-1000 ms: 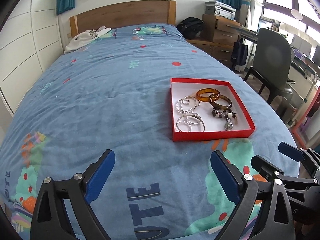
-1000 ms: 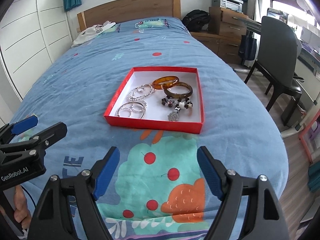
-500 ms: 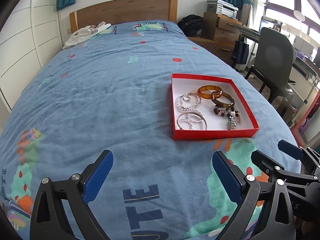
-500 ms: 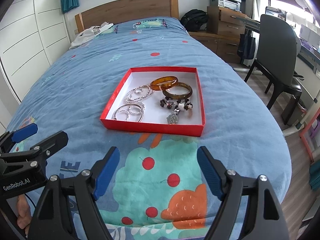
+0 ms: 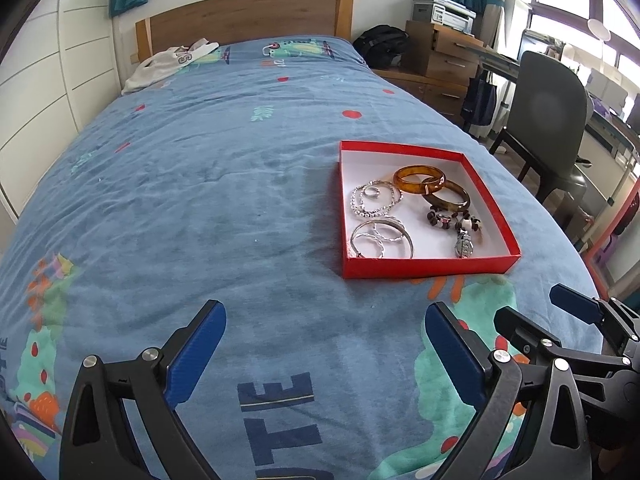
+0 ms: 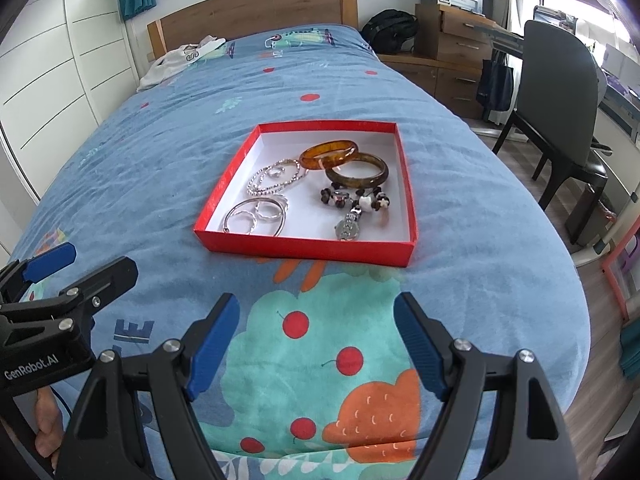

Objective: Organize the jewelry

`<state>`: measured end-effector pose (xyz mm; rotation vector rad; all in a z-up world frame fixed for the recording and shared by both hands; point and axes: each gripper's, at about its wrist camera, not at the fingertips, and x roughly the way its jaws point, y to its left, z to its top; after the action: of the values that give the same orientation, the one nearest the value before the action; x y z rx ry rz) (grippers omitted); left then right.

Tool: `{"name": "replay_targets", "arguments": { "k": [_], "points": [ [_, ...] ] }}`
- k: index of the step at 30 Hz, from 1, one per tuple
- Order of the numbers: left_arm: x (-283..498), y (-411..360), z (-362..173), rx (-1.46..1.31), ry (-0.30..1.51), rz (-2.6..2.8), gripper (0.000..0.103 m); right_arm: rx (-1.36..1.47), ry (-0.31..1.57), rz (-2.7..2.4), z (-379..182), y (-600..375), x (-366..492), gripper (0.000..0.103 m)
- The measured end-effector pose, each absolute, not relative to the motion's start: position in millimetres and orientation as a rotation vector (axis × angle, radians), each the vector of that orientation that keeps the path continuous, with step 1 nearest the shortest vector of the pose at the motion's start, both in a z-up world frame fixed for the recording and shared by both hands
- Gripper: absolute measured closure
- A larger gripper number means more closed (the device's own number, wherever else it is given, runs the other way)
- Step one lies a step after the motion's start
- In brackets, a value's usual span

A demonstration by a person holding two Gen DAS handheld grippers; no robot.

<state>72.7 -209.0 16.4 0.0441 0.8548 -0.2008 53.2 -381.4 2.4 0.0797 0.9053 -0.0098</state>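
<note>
A shallow red box [image 5: 424,268] [image 6: 304,246] with a white floor lies on the blue bedspread. It holds an amber bangle [image 5: 419,179] [image 6: 329,153], a dark green-brown bangle [image 5: 446,198] [image 6: 357,173], a silver bead chain [image 5: 374,199] [image 6: 276,177], silver hoops [image 5: 381,239] [image 6: 256,216] and a beaded bracelet with a charm [image 5: 456,224] [image 6: 354,204]. My left gripper [image 5: 326,354] is open and empty, short of the box and to its left. My right gripper [image 6: 316,344] is open and empty, short of the box's near wall.
The bed [image 5: 200,208] has a wooden headboard [image 5: 244,14] with a white garment [image 5: 170,62] near it. A dark chair [image 6: 560,92], wooden drawers [image 6: 452,44] and a black bag [image 6: 390,30] stand to the right of the bed.
Both grippers have moved a little forward toward the box, which sits larger in both views. Both stay open and empty.
</note>
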Motion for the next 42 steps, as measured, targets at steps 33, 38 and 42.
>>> {"name": "replay_targets", "arguments": {
  "k": [33, 38, 42],
  "points": [
    [70.2, -215.3, 9.4, 0.064, 0.875, -0.212, 0.004, 0.093, 0.900, -0.024, -1.4, -390.3, 51.2, 0.024],
    [69.4, -215.3, 10.9, 0.067, 0.873, -0.214, 0.004, 0.097, 0.901, -0.026, -1.6, -390.5, 50.6, 0.024],
    [69.4, -215.2, 11.5, 0.068, 0.872, -0.215, 0.004, 0.097, 0.903, -0.026, -1.7, -389.0, 50.4, 0.024]
  ]
}}
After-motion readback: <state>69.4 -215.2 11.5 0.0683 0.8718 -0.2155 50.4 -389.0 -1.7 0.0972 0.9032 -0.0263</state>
